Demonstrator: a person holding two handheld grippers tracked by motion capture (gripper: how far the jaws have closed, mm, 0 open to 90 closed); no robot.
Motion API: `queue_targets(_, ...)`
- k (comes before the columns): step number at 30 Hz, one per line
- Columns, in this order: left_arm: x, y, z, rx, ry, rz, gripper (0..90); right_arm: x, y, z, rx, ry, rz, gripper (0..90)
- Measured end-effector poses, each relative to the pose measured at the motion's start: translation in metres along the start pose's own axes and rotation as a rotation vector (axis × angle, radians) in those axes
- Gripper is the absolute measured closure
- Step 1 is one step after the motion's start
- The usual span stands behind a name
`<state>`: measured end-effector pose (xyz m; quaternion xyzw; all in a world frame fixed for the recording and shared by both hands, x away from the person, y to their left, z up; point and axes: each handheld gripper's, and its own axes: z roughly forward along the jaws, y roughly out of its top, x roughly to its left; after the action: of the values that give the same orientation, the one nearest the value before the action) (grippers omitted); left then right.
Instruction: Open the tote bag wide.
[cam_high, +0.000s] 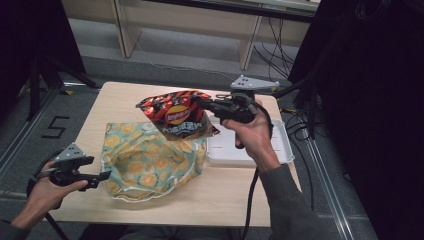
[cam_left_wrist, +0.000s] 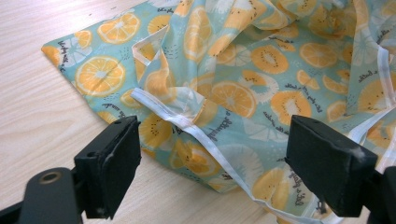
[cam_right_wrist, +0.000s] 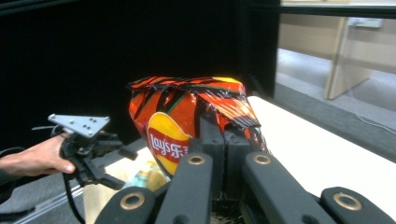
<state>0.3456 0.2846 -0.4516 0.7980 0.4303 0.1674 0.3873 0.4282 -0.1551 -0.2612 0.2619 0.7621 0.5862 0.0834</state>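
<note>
While the right tongs (cam_high: 207, 106) hold the chip bag (cam_high: 176, 114) aloft, the left tongs (cam_high: 102, 176) gape wide beside the fabric bag (cam_high: 150, 160).

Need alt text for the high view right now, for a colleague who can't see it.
The right gripper holds a red chip bag in the air over a lemon-print fabric bag lying on the wooden table. The left gripper sits open at the fabric bag's edge; a white tray lies behind.

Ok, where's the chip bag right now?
In the high view the chip bag hangs above the table's middle, pinched at its right edge by the right tongs, over the far end of the lemon-print bag, left of the white tray.
</note>
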Motion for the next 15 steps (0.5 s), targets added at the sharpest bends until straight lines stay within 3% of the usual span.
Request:
queue_targets(9,0.002,0.000,0.000,-0.010,0.009,-0.004,17.3,-0.034,-0.007,-0.043,-0.006,-0.114,0.052,90.0)
queue_targets(13,0.003,0.000,0.000,0.003,0.010,-0.009,17.3,-0.047,-0.013,-0.053,-0.009,-0.154,0.031,90.0)
queue_targets(15,0.004,-0.001,0.000,0.001,0.016,-0.008,17.2,-0.052,-0.020,-0.062,0.012,-0.183,0.070,90.0)
